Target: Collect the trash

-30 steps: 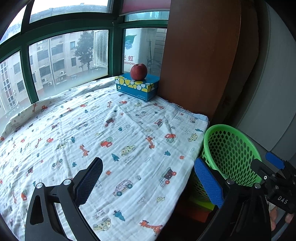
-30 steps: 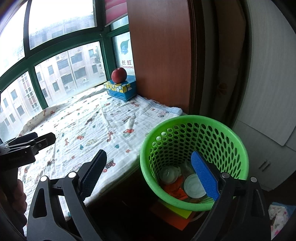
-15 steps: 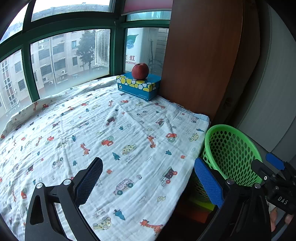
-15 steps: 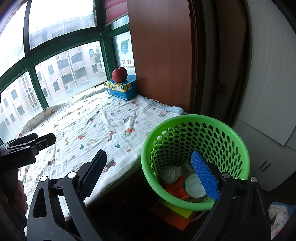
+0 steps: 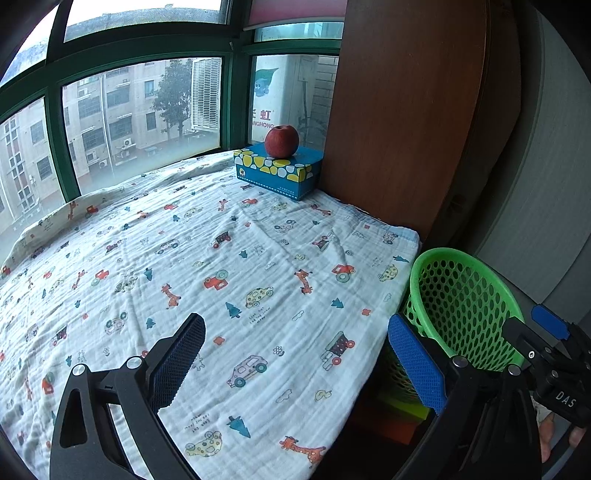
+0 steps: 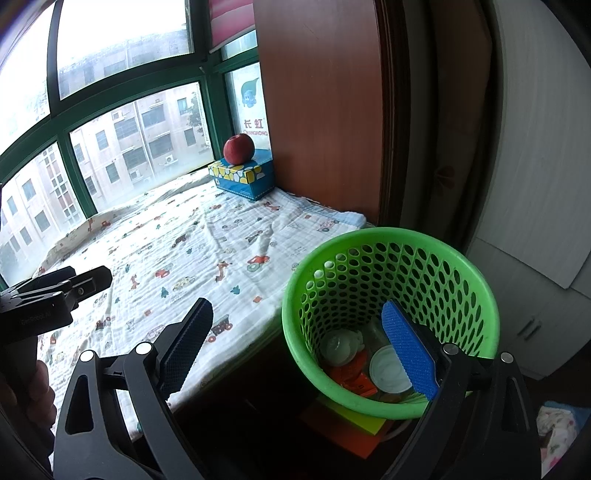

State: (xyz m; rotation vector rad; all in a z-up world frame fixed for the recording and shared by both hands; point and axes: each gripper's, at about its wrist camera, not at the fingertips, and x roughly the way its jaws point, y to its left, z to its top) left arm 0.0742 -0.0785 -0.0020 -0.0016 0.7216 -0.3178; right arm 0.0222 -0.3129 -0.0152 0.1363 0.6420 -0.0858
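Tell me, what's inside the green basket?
In the green basket lie a round white lid, a pale cup-like thing and orange scraps. The right claw's blue finger hides part of the bottom, so more may be there.

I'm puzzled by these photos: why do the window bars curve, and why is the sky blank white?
Left wrist view: the fisheye lens bows the green window frame. Right wrist view: daylight blows out the upper panes, while the floor under the green basket sits dark.
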